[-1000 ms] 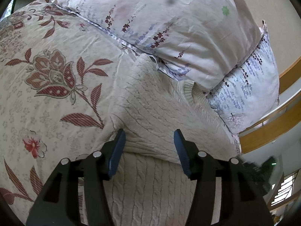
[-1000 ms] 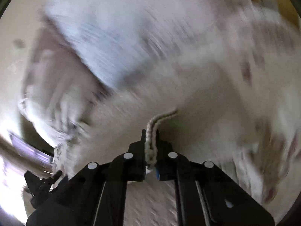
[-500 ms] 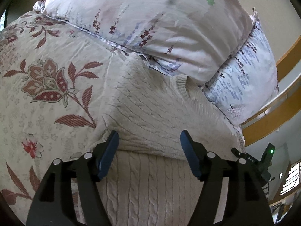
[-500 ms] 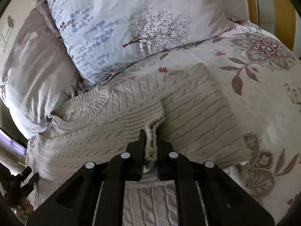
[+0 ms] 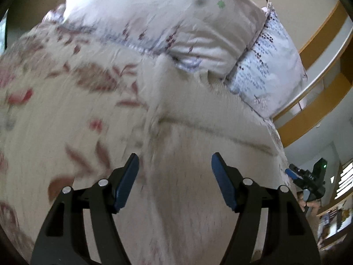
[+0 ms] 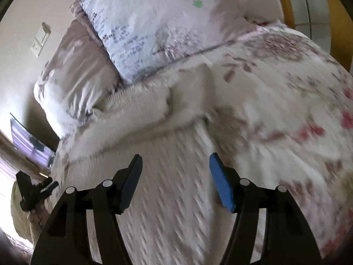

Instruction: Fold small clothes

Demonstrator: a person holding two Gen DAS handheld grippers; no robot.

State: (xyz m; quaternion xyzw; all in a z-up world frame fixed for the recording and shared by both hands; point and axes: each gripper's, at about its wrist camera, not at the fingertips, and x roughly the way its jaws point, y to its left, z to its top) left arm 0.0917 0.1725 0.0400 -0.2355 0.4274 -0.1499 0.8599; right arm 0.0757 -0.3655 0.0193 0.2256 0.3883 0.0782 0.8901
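A cream cable-knit sweater lies on the floral bedspread, its sleeves folded across the upper body near the pillows. It also shows in the right wrist view. My left gripper is open and empty above the sweater's lower part. My right gripper is open and empty over the same lower part. Both views are motion-blurred.
Two floral pillows lean at the head of the bed behind the sweater. A wooden bed frame runs along the right. The other gripper shows at each view's edge.
My right gripper has let go of the sweater sleeve and opened. Both grippers have pulled back from the fold towards the sweater's lower part. The left gripper stayed open.
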